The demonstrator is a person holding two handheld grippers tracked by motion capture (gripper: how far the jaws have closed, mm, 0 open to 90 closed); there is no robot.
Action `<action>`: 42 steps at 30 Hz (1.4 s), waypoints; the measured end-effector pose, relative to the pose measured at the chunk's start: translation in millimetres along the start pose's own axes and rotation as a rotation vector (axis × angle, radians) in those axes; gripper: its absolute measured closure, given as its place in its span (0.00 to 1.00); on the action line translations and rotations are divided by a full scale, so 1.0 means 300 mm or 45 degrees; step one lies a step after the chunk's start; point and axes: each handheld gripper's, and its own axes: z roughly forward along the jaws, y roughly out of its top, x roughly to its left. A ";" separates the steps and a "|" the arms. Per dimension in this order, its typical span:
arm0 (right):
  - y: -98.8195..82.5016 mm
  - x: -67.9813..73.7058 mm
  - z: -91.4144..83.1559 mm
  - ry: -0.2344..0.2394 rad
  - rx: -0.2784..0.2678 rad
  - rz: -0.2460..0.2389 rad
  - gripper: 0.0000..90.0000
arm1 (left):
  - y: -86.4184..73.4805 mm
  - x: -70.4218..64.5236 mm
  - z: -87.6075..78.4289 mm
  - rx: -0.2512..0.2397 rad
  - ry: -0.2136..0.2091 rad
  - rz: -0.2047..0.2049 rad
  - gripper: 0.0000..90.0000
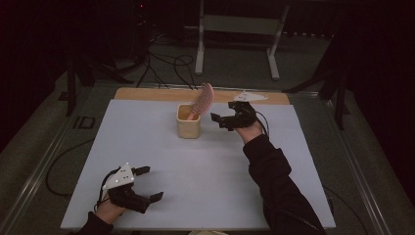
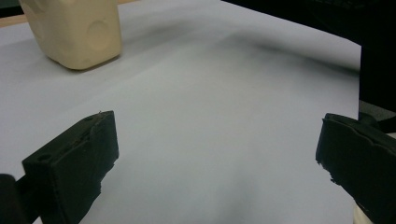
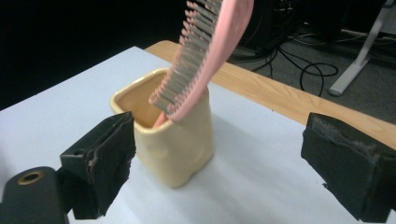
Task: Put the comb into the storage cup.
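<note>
A pale grey-white sheet [image 1: 195, 161] covers nearly the whole table, leaving a strip of light wooden tabletop [image 1: 147, 94] bare along the far edge at twelve o'clock; beyond it the room is dark, with a grey carpeted floor [image 1: 235, 63], black cables [image 1: 166, 63] looped across it, and the white metal legs of a stand [image 1: 200, 44] at about twelve o'clock. On the sheet, a little toward twelve o'clock from its centre, stands a cream, squarish ceramic cup [image 1: 189, 122], upright; a pink plastic hairbrush with grey bristles [image 1: 203, 100] sits handle-down inside it, its head leaning out over the rim toward one o'clock. The right gripper [image 1: 221, 119], held in a dark-sleeved hand, hovers just beside the cup at its three o'clock side, jaws spread wide and holding nothing; in the right gripper view the cup [image 3: 173, 140] and hairbrush [image 3: 205, 51] stand between the two black jaws without touching them. The left gripper [image 1: 148, 183] rests low over the sheet at about seven o'clock, well apart from the cup, jaws likewise wide apart and empty; the left gripper view shows bare sheet [image 2: 210, 116] between them.
</note>
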 end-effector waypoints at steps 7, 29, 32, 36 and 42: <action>-0.048 -0.013 -0.038 0.008 0.019 0.013 0.11 | 0.000 0.000 0.000 0.000 -0.001 0.002 0.00; -0.232 0.001 -0.155 0.075 0.063 0.002 0.11 | 0.000 0.003 -0.003 -0.004 0.001 0.000 0.00; -0.254 0.007 -0.167 0.093 0.069 -0.007 0.11 | 0.000 0.002 -0.002 -0.002 0.002 0.002 0.00; -0.292 0.012 -0.181 0.113 0.077 -0.006 0.11 | 0.000 0.002 -0.002 0.000 0.001 0.001 0.00; -0.347 0.022 -0.210 0.128 0.079 -0.002 0.11 | 0.000 0.001 -0.002 0.000 0.001 0.003 0.00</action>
